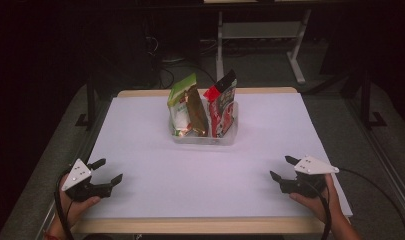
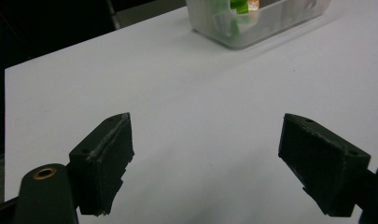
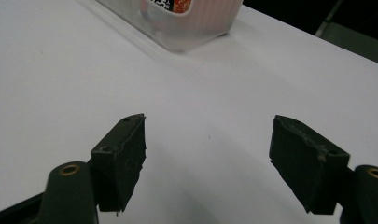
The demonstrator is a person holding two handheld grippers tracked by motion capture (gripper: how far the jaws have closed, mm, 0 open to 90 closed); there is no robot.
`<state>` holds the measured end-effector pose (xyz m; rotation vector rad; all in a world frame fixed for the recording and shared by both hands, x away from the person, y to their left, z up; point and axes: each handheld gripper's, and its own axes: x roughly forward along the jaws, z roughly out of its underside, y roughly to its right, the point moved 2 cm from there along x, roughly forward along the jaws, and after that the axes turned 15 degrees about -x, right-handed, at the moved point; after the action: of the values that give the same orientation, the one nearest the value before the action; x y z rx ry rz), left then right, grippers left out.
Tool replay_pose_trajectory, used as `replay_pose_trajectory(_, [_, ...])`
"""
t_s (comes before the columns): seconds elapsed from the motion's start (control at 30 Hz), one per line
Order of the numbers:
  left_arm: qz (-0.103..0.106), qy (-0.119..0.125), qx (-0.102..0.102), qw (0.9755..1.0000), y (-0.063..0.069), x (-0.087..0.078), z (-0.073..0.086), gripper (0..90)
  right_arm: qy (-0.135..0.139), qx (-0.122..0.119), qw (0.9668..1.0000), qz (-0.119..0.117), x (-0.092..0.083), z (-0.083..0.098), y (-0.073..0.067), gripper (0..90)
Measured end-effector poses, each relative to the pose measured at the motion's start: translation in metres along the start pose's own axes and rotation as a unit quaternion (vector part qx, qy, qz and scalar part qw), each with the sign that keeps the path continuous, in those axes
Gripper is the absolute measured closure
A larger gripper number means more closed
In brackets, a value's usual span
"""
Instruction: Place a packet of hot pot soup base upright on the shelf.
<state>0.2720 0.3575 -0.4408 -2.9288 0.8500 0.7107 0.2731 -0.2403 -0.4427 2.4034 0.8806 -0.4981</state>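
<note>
A clear plastic bin [image 1: 225, 136] stands at the middle back of the white table [image 1: 205, 175]. Upright in it are a green-and-white packet [image 1: 179, 104], a brown packet [image 1: 196, 111] and a red packet [image 1: 223, 105]. My left gripper [image 1: 108, 170] is held at the table's front left, open, with nothing between its jaws. My right gripper [image 1: 283, 168] is held at the front right, also open and empty. In the left gripper view the bin [image 2: 266, 23] lies ahead at the upper right past the gripper [image 2: 206, 140]. The right gripper view has the bin [image 3: 186, 28] at the top, beyond the gripper [image 3: 209, 140].
The table has a wooden edge [image 1: 200, 226] at the front. Behind it is a dark floor with a white desk frame [image 1: 296, 55] and cables. A black cable [image 1: 375, 186] trails from the right gripper off the table's right side.
</note>
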Motion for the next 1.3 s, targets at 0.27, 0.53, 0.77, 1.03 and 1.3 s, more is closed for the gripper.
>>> replay_pose_trajectory(0.27, [0.005,-0.003,0.000,1.0000,0.003,0.006,-0.002,17.0,0.007,0.003,0.9999,0.010,-0.011,0.013,-0.001,25.3])
replay_pose_trajectory(0.53, [0.007,0.005,-0.010,0.9999,0.002,0.004,-0.004,17.0,0.013,0.006,0.9998,0.012,-0.014,0.015,-0.001,25.2])
replay_pose_trajectory(0.77, [0.009,0.008,-0.003,0.9999,0.005,0.002,-0.004,17.0,0.016,0.011,0.9997,0.015,-0.017,0.016,-0.001,25.2])
replay_pose_trajectory(1.03, [0.016,0.007,-0.006,0.9998,0.007,0.006,-0.005,17.0,0.010,0.002,0.9999,0.010,-0.014,0.017,-0.003,25.2])
replay_pose_trajectory(1.3, [0.014,0.004,-0.005,0.9999,0.007,0.007,-0.005,17.0,0.005,0.001,1.0000,0.007,-0.011,0.019,-0.003,25.2])
